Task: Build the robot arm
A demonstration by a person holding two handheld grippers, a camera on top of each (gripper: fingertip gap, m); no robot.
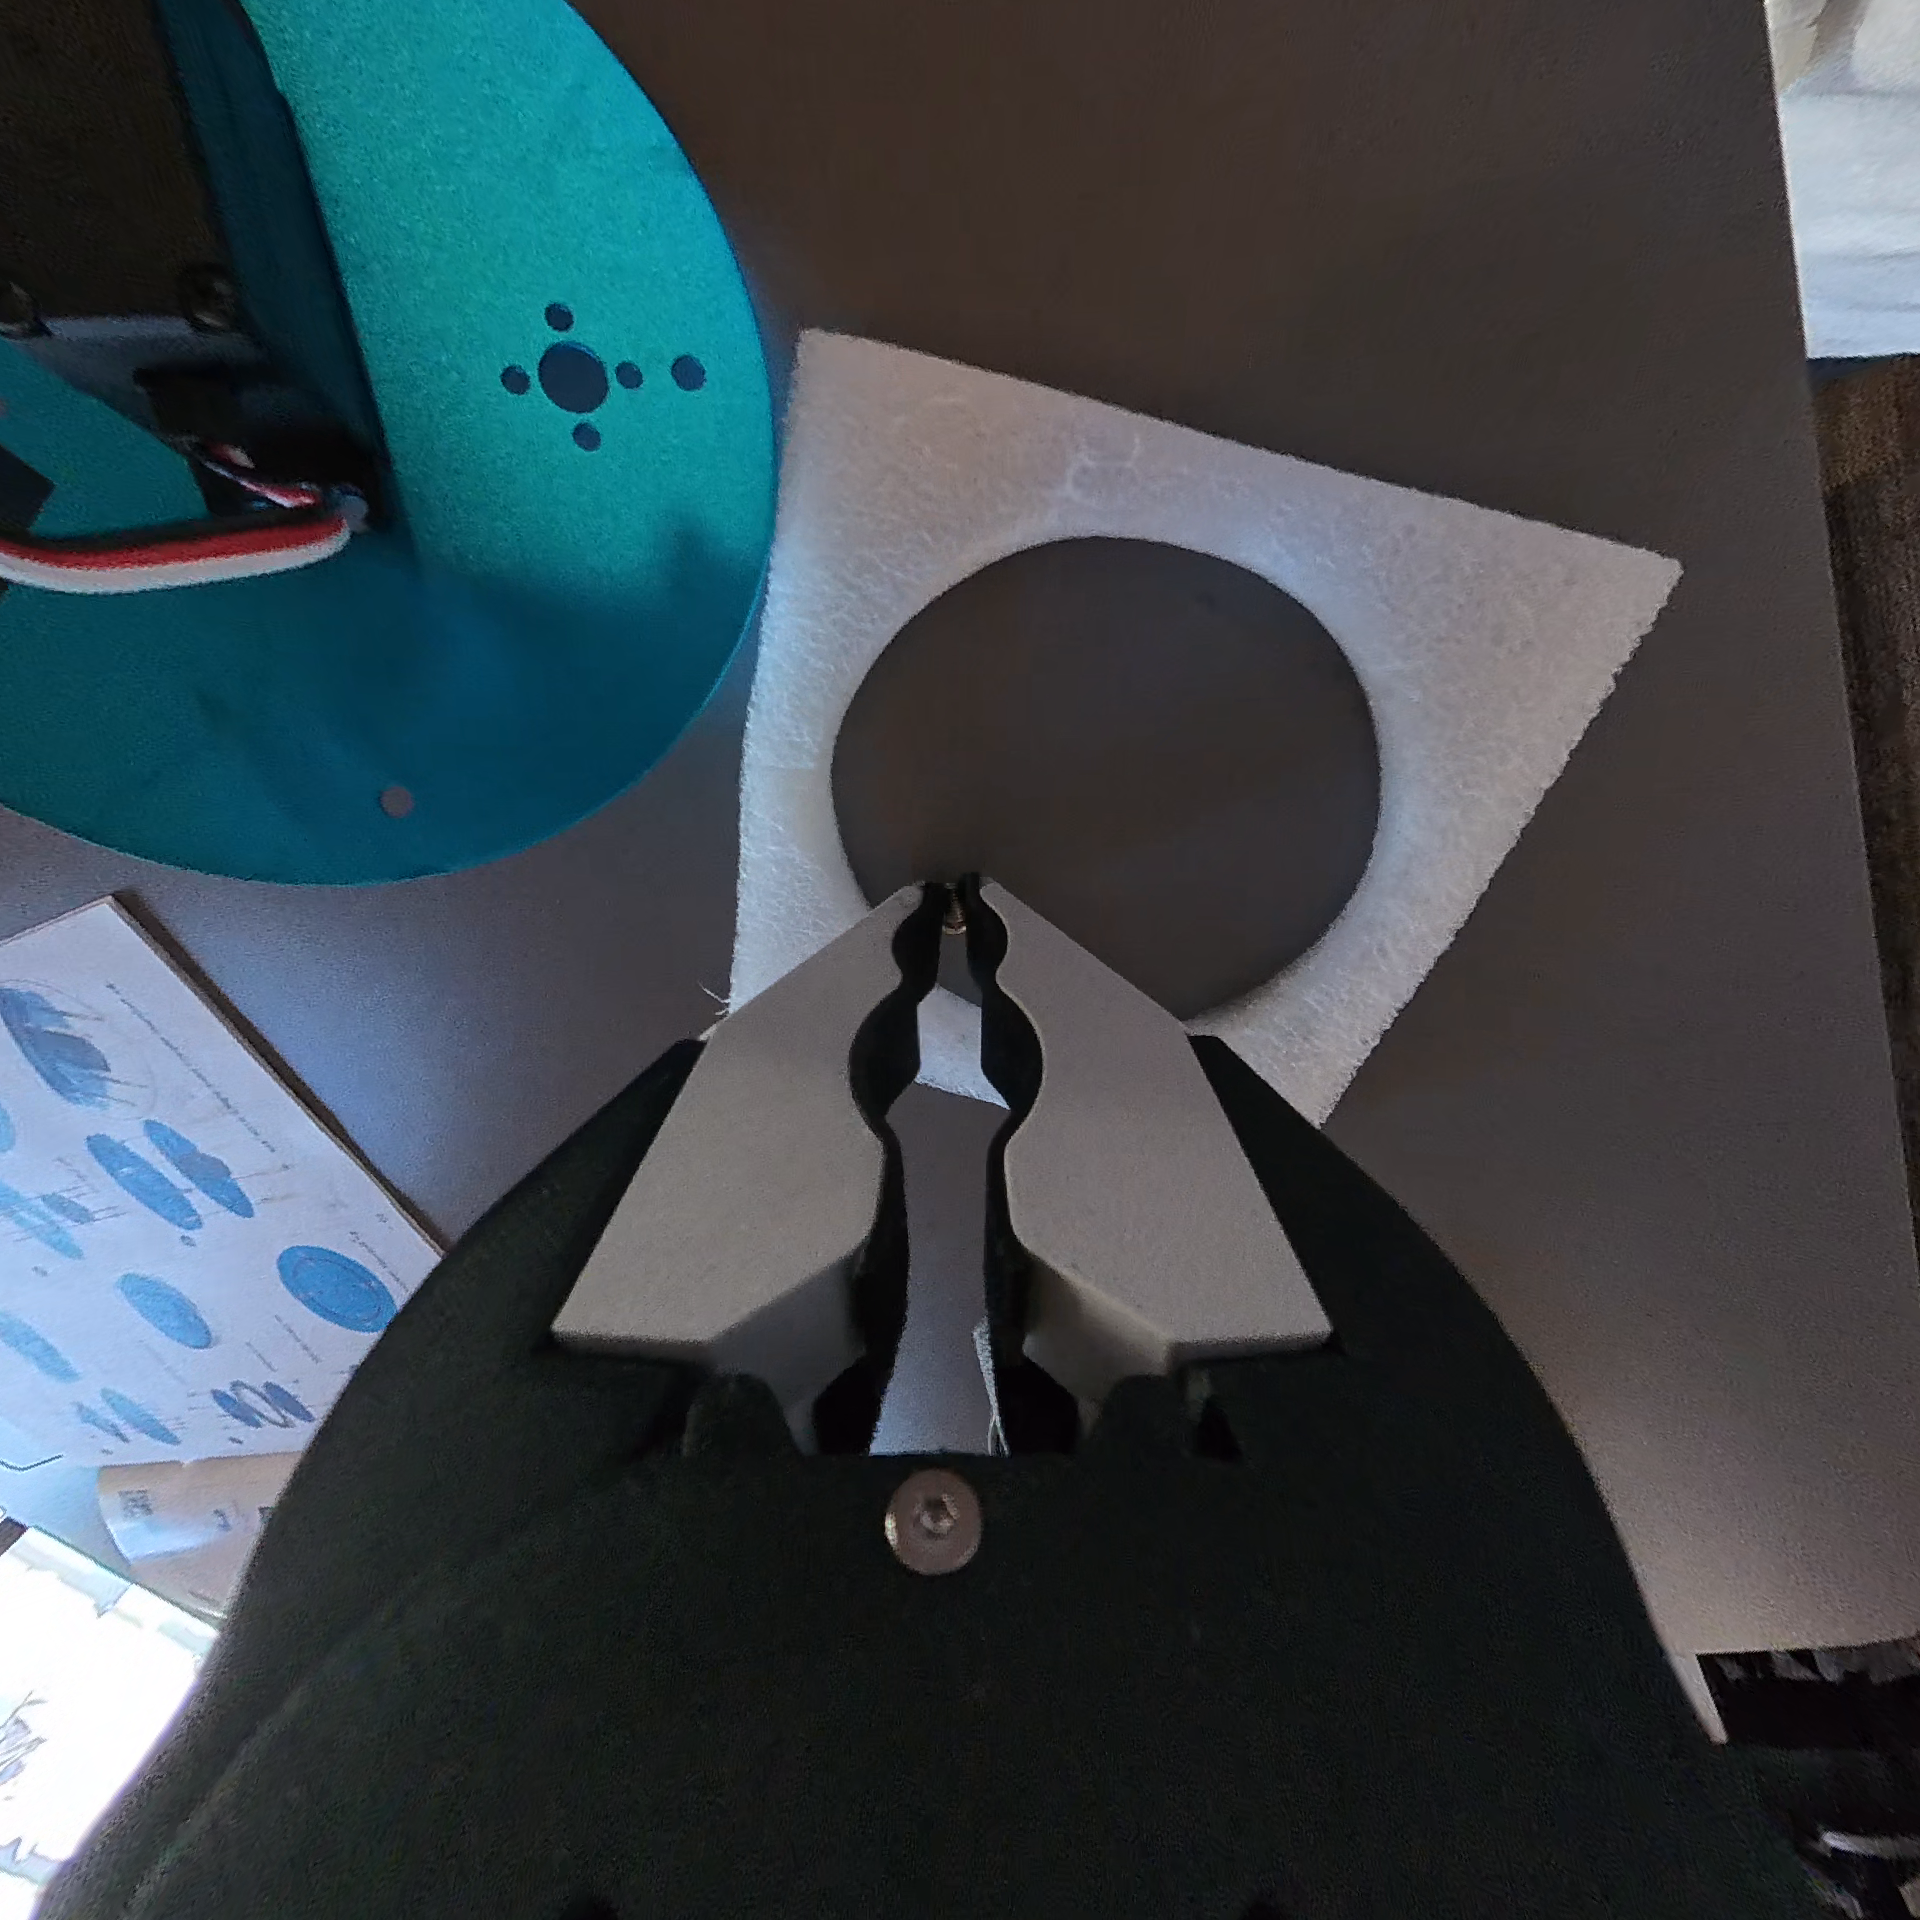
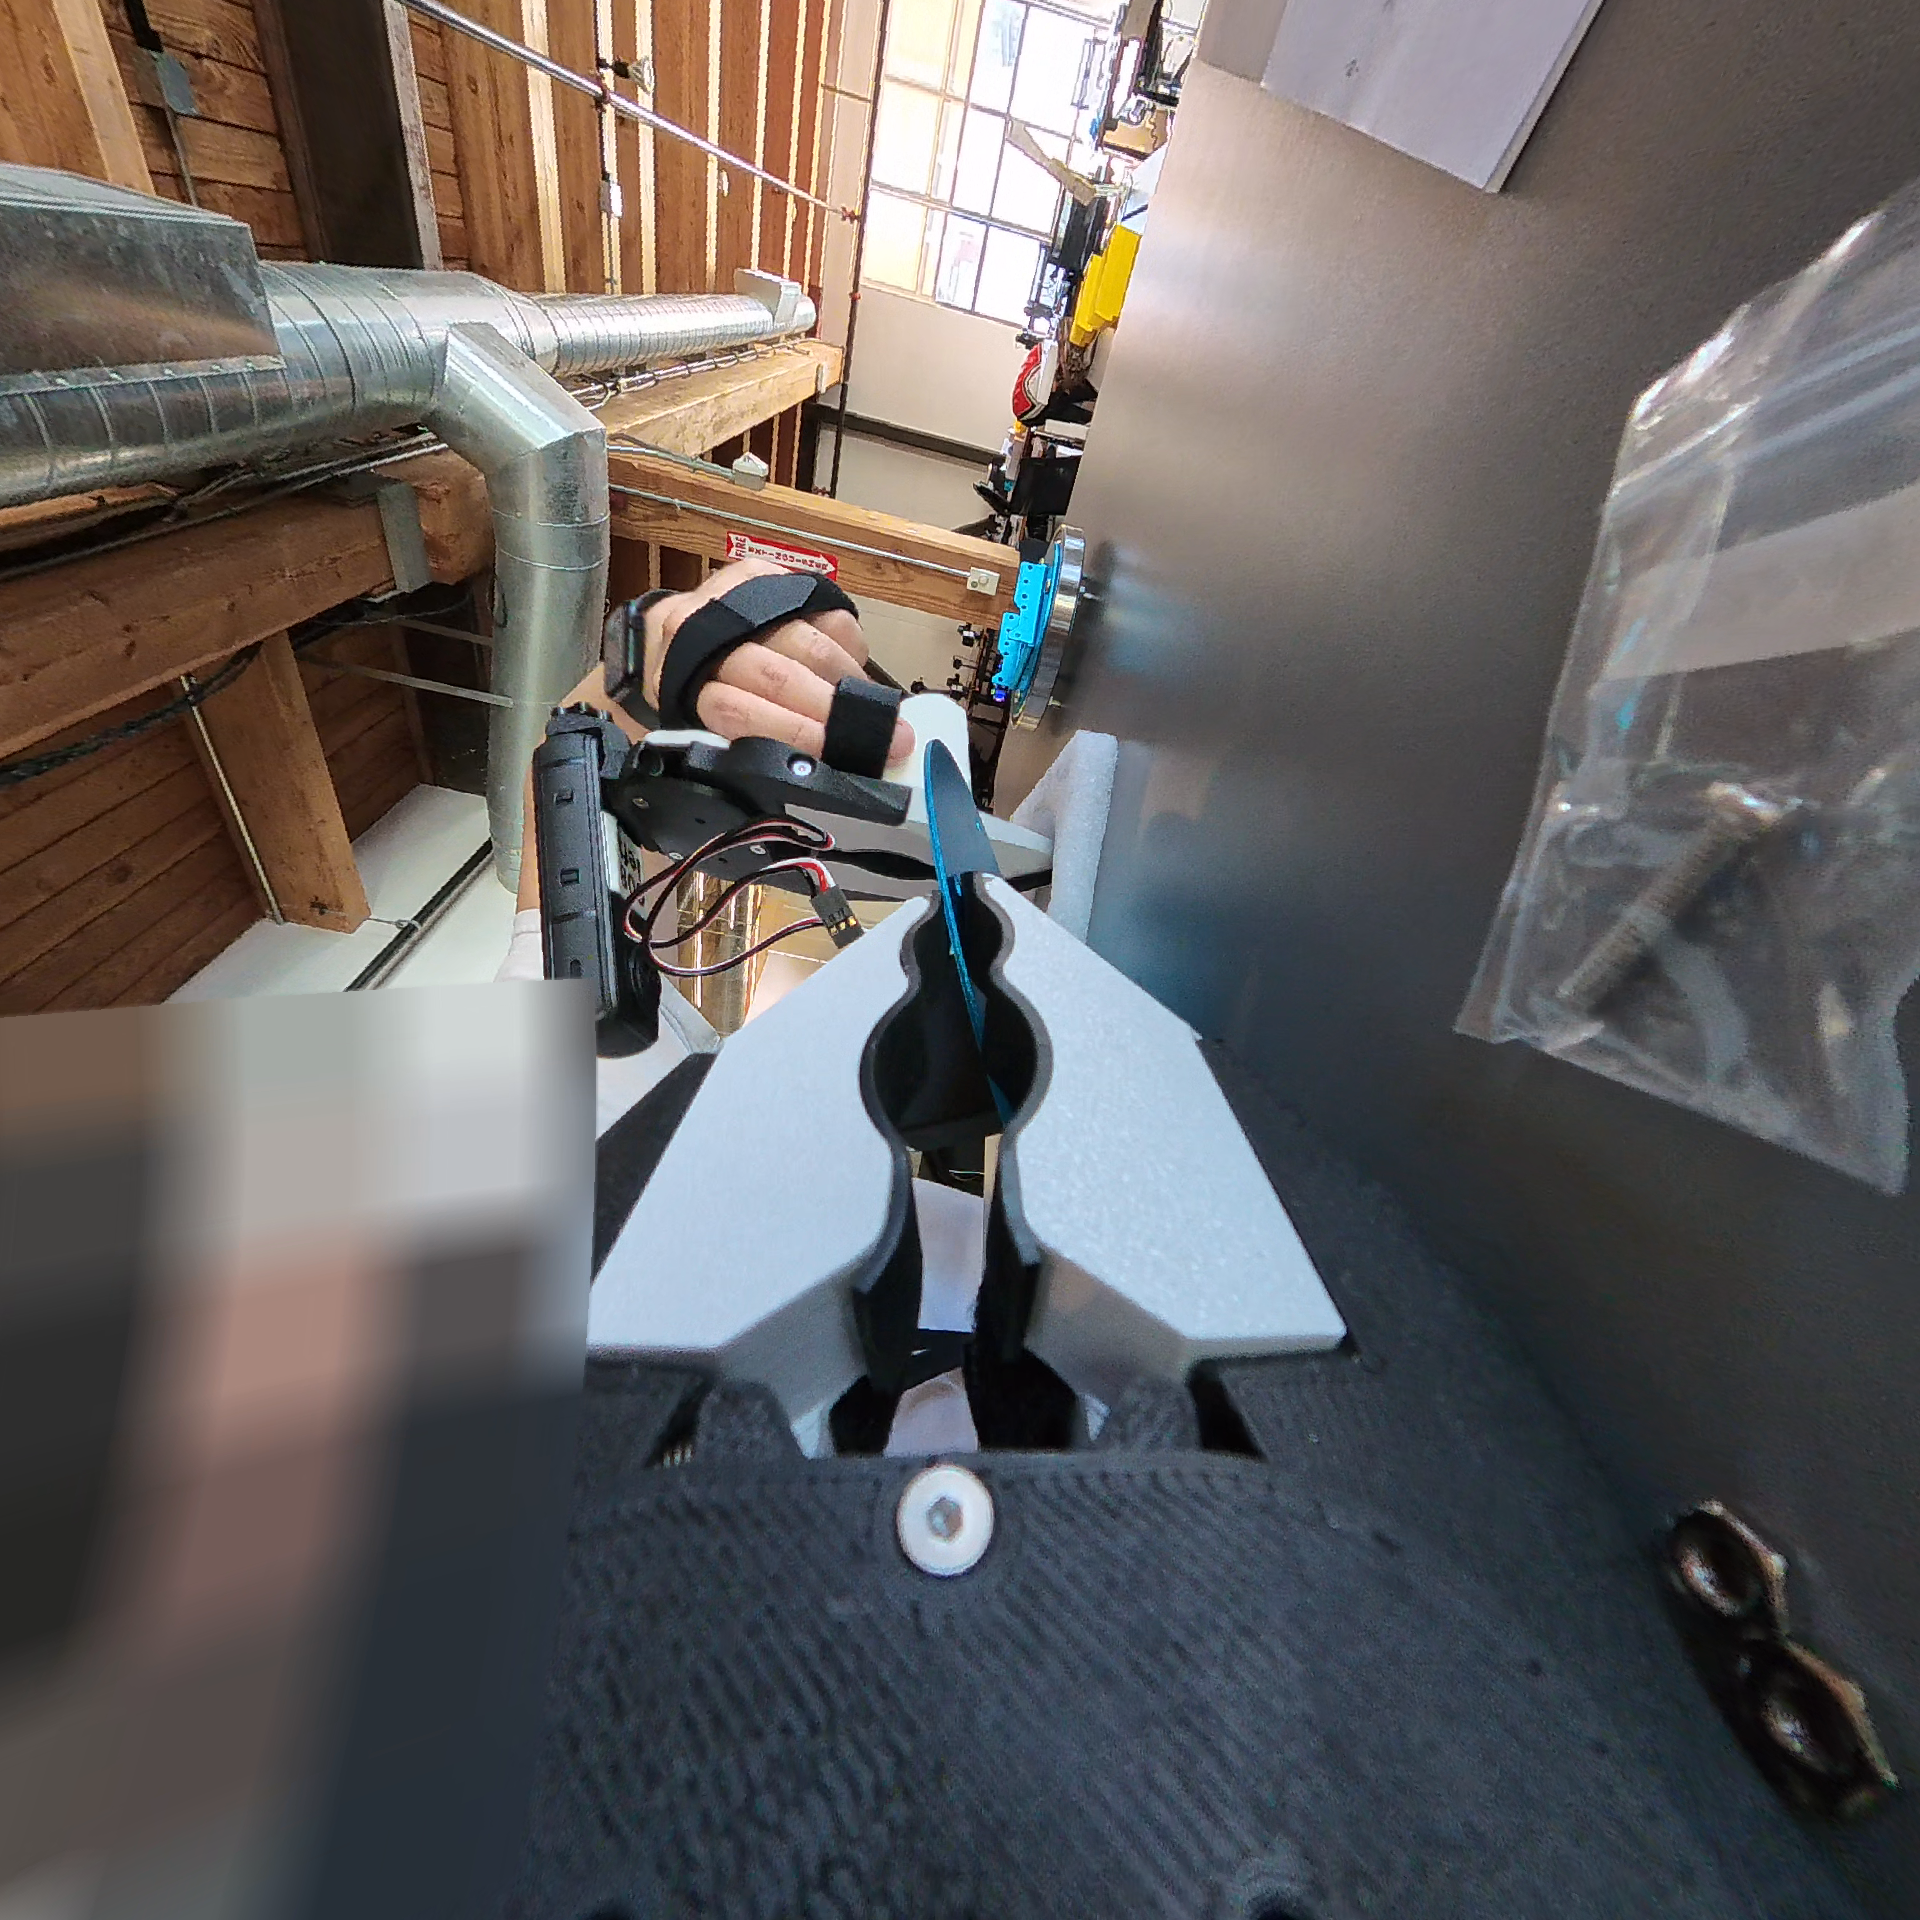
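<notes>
Left claw: the left claw [image 1: 951, 902] has its grey fingers [image 1: 790, 1122] drawn nearly together at the tips, pinching a small metal screw [image 1: 952, 916] between them.
Screw position: the pinched screw sits over the near rim of the round hole in a white foam sheet [image 1: 1195, 520], just above the dark grey desk [image 1: 1351, 208].
Foam sheet: square, lying flat on the desk, its round cut-out showing the desk through it; one corner points right.
Teal disc: a teal disc [image 1: 499, 582] with a ring of small holes stands left of the foam, overlapping its left edge; a red, white and black cable [image 1: 177, 551] runs from the part behind it.
Printed sheet: a printed sheet [image 1: 177, 1226] with blue drawings lies on the desk at near left.
Right claw: the right claw [image 2: 961, 894] is closed on the thin edge of the same teal disc [image 2: 961, 935], gripped between its white fingers [image 2: 1122, 1143].
Near right: two metal nuts [image 2: 1766, 1642] lie on the desk [image 2: 1351, 623], and a clear plastic bag [image 2: 1745, 727] with a long screw inside lies past them.
Farther off: a hand [image 2: 769, 665] in black straps holds the other claw beyond the disc, and a round blue and metal part [image 2: 1049, 634] sits on the desk behind it.
</notes>
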